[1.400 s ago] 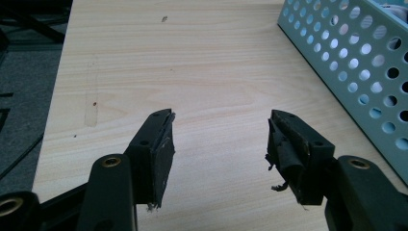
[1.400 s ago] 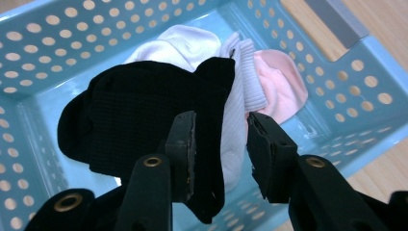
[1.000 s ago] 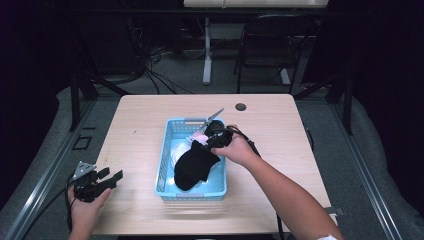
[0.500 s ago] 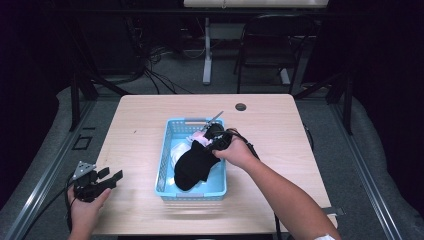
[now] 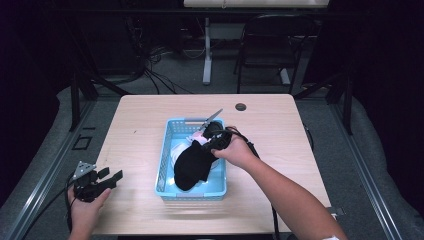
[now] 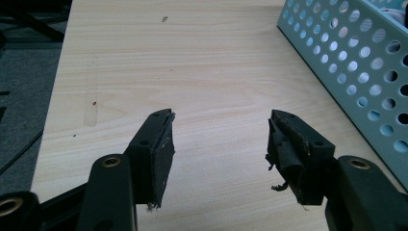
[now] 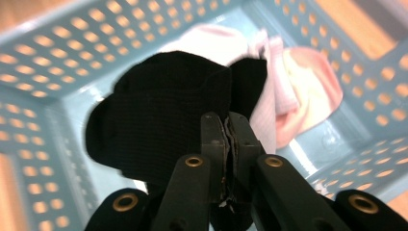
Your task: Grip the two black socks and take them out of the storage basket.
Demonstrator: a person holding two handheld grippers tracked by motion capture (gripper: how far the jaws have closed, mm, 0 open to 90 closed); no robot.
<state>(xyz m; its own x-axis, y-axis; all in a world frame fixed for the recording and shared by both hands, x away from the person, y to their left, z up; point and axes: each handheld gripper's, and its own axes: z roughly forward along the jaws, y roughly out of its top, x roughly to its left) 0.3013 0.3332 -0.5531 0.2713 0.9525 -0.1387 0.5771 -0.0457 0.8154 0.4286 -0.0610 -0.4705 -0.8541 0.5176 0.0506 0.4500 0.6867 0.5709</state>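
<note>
Right gripper (image 7: 226,126) has just closed, pinching black sock (image 5: 192,162) at its upper end; sock hangs lengthwise over blue basket (image 5: 167,150); left gripper (image 6: 219,144) far off, gaping, empty.

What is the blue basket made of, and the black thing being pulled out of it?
The basket looks like hard, smooth plastic: light blue walls punched with rows of round holes. The black sock looks like soft knitted cloth: fine ribbing shows, and it hangs limp from the right gripper.
</note>
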